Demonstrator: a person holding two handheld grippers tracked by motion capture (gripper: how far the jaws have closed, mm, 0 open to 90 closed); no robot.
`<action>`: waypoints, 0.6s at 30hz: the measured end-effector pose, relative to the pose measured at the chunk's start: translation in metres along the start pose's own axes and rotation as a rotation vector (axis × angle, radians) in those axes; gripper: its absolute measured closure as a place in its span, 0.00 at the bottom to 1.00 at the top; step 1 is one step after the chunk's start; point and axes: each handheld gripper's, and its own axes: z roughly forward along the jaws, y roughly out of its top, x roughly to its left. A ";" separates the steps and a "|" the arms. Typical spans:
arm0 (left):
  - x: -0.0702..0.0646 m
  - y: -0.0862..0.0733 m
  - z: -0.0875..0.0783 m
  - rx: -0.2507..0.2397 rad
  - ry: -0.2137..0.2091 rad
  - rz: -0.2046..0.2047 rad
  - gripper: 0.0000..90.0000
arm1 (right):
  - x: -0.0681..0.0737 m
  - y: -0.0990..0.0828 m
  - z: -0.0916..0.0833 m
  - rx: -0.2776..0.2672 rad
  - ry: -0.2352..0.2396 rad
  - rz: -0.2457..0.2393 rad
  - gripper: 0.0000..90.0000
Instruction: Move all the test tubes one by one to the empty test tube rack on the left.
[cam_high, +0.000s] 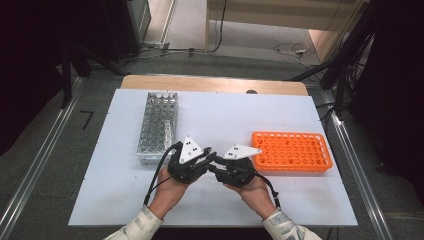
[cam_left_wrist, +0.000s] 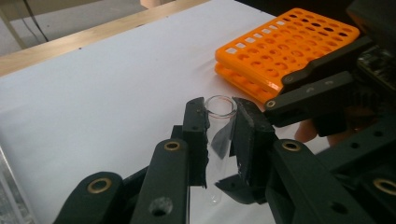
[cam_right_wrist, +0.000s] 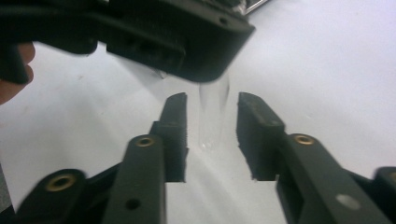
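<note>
A clear glass test tube (cam_left_wrist: 219, 135) stands upright between the pads of my left gripper (cam_left_wrist: 219, 109), which is shut on it just below the rim. In the right gripper view the tube's rounded lower end (cam_right_wrist: 212, 116) hangs between the jaws of my right gripper (cam_right_wrist: 211, 105). These stand open, with a gap on each side of the glass. In the high view both grippers meet tip to tip at the table's front middle, the left gripper (cam_high: 209, 159) beside the right gripper (cam_high: 216, 167). The tube is hidden between them there.
A metal tube rack (cam_high: 157, 127) stands at the left of the white table top (cam_high: 225, 115), with a clear tube (cam_high: 167, 131) upright in it. An orange plastic rack (cam_high: 291, 151) lies at the right, close to my right hand. A wooden edge runs along the back.
</note>
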 end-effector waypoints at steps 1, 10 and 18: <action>0.001 0.000 0.000 -0.001 0.003 -0.006 0.83 | -0.001 0.000 0.000 0.002 -0.004 0.002 0.60; 0.013 0.006 0.001 -0.011 0.024 -0.059 0.83 | -0.013 -0.004 -0.004 0.008 -0.027 0.033 0.40; 0.024 0.017 0.002 -0.018 0.060 -0.078 0.83 | -0.020 -0.005 -0.013 -0.009 -0.040 0.054 0.37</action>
